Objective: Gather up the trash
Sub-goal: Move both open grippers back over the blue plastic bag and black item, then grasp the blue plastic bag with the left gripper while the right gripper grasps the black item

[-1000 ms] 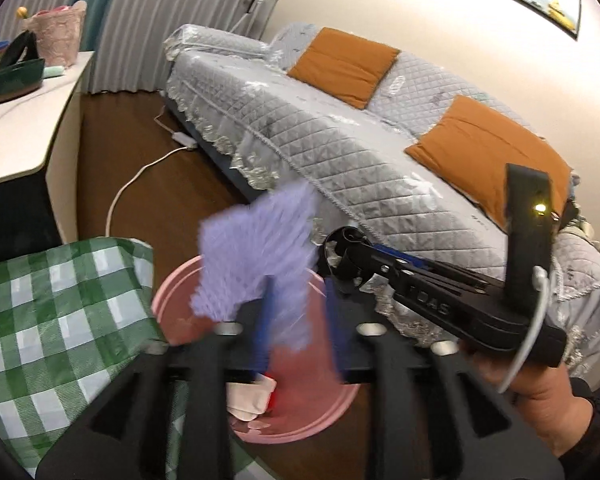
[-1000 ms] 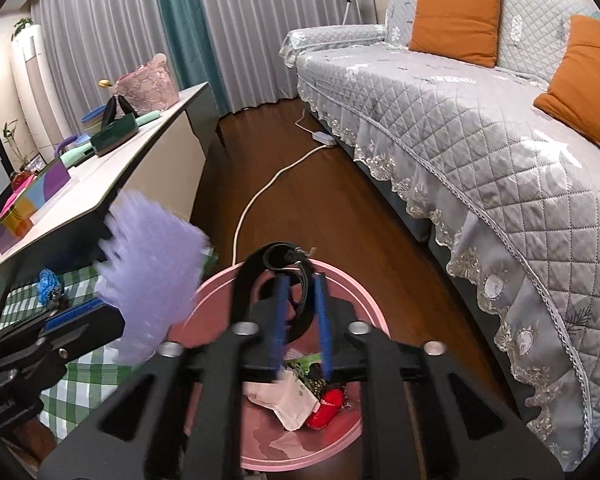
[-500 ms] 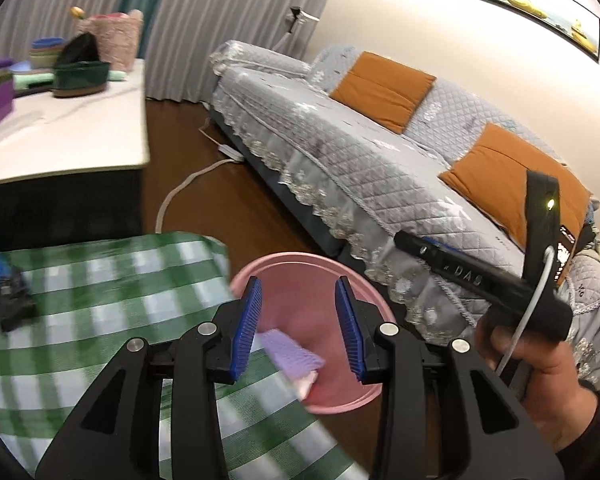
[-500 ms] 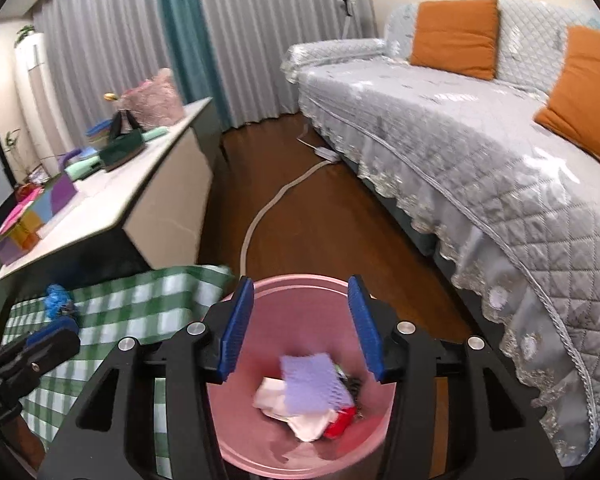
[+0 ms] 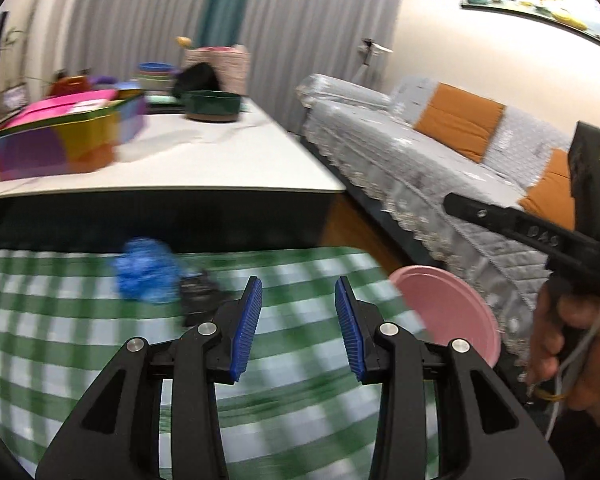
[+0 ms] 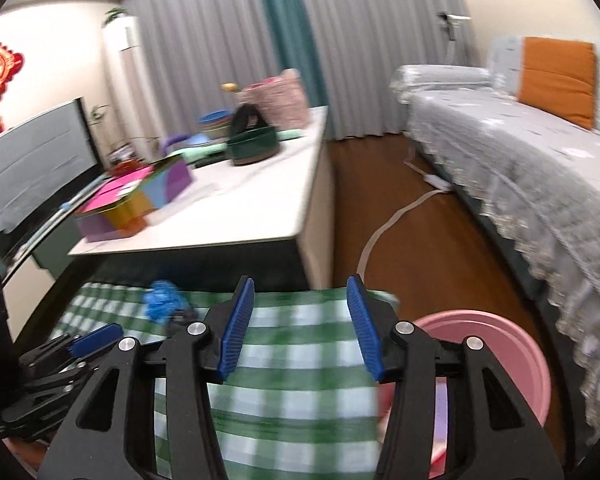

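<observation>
Both of my hand-held grippers, left point(image 5: 298, 322) and right point(image 6: 300, 326), are spread wide and hold nothing. Some trash already lies in the pink bin point(image 6: 500, 344) on the right. A blue crumpled scrap point(image 5: 146, 276) and a small black thing point(image 5: 198, 294) wait on the far worktop point(image 5: 60, 344).

Motion blur smears the green checked cloth point(image 5: 60, 320) in both views, so its squares run together near the lower edge. The blue crumpled thing point(image 5: 146, 276) on it is too blurred to identify, and so is the small dark object point(image 5: 198, 294) just beside it. The pink bin point(image 6: 512, 344) is partly hidden behind the right gripper point(image 6: 300, 320), its contents mostly out of sight, and the sofa point(image 6: 540, 168) runs off the frame.
</observation>
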Action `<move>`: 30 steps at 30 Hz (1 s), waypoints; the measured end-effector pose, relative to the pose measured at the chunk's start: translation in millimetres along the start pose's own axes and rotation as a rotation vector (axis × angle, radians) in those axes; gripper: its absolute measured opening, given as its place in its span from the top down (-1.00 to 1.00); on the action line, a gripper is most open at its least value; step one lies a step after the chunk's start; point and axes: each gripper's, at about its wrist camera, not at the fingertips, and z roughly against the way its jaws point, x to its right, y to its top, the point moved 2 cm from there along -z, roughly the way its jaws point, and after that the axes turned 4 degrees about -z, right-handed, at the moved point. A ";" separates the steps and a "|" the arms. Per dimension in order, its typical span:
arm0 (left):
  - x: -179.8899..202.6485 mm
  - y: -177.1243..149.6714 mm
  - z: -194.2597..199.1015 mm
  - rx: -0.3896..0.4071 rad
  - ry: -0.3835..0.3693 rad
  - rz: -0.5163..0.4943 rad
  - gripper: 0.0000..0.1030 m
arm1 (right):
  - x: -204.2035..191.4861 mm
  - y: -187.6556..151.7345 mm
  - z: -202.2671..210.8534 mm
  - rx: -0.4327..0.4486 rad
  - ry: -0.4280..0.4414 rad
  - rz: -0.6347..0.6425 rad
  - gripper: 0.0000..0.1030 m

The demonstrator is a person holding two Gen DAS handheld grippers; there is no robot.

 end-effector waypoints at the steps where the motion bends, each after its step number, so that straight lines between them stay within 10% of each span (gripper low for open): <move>1: -11.3 -2.0 1.2 0.001 0.025 0.006 0.28 | -10.0 -1.1 -8.0 -0.011 0.028 0.005 0.17; 12: -102.4 -13.6 1.2 -0.005 0.198 0.048 0.28 | -60.9 -29.1 -85.3 -0.145 0.158 -0.002 0.39; 30: -138.2 -2.2 -76.0 -0.091 0.197 0.112 0.25 | -81.8 -70.5 -169.0 -0.340 0.226 -0.047 0.35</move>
